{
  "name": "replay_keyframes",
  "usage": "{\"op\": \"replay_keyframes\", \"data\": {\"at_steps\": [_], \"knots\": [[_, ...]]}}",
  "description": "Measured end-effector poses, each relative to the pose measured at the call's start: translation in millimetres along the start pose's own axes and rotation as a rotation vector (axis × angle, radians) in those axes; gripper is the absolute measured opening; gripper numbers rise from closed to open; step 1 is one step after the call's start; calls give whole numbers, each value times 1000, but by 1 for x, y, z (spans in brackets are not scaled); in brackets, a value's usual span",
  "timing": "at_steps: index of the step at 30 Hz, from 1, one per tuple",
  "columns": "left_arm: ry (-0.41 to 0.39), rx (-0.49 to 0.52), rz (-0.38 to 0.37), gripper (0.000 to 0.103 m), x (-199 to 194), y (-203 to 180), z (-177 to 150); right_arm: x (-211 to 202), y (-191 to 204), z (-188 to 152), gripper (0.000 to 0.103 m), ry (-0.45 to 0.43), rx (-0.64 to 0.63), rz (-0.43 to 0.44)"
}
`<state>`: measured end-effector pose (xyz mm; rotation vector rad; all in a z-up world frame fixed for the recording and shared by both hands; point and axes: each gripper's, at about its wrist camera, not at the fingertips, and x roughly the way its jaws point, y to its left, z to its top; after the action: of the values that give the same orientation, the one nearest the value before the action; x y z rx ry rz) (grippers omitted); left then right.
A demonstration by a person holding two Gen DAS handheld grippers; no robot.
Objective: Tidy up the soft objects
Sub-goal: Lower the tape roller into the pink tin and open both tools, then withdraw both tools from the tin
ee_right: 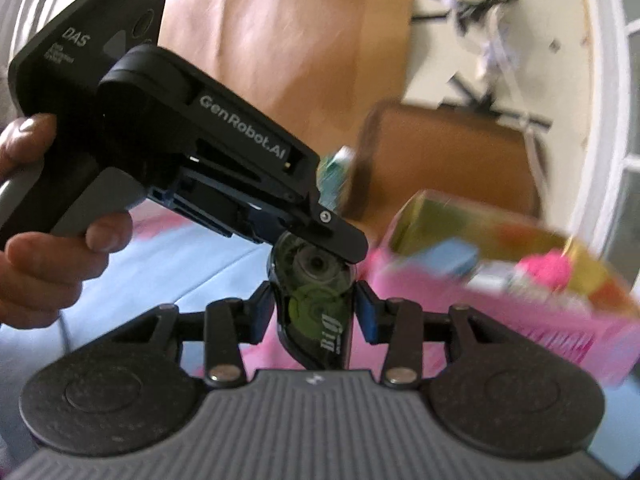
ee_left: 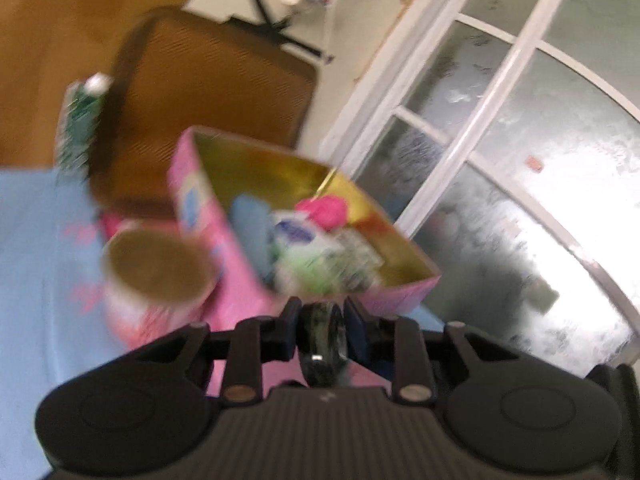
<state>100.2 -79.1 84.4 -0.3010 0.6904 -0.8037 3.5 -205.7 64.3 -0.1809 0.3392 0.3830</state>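
Note:
A dark see-through tape dispenser (ee_left: 322, 340) with green reels inside is clamped edge-on in my left gripper (ee_left: 322, 312), which is shut on it. In the right wrist view the left gripper (ee_right: 340, 248) reaches in from the upper left and grips the top of the dispenser (ee_right: 316, 312). My right gripper (ee_right: 315, 300) has its blue pads (ee_right: 366, 316) against the dispenser's lower sides, shut on it. Just beyond stands an open pink box (ee_left: 224, 240) (ee_right: 440, 312) with a gold inside, holding a blue cloth (ee_left: 250, 220), a pink fluffy thing (ee_left: 326, 208) and a white-green packet (ee_left: 316, 256).
A round pink tub with a brown lid (ee_left: 156, 264) sits left of the box on a light blue cloth (ee_left: 40, 260). A green packet (ee_left: 80, 120) stands behind it. A brown chair back (ee_left: 208, 100) is beyond, a white-framed glass door (ee_left: 480, 160) at right. A person's hand (ee_right: 40, 240) holds the left gripper.

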Motion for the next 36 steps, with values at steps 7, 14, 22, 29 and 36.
{"op": "replay_keyframes", "data": {"at_steps": [7,14,22,29,36], "knots": [[-12,101,107,34,59,-26,42,24,-62,14,46,-70,44,-134],[-10,71,275,38,80,-10,47,64,-95,5,55,-19,86,-304],[5,138,378,42,56,-27,17,13,-99,-10,55,-97,275,-280],[-4,169,435,56,19,-48,-11,-19,-99,-20,58,-54,505,-216],[-36,192,495,83,-18,-54,-45,-41,-85,-25,63,0,618,-177]]}}
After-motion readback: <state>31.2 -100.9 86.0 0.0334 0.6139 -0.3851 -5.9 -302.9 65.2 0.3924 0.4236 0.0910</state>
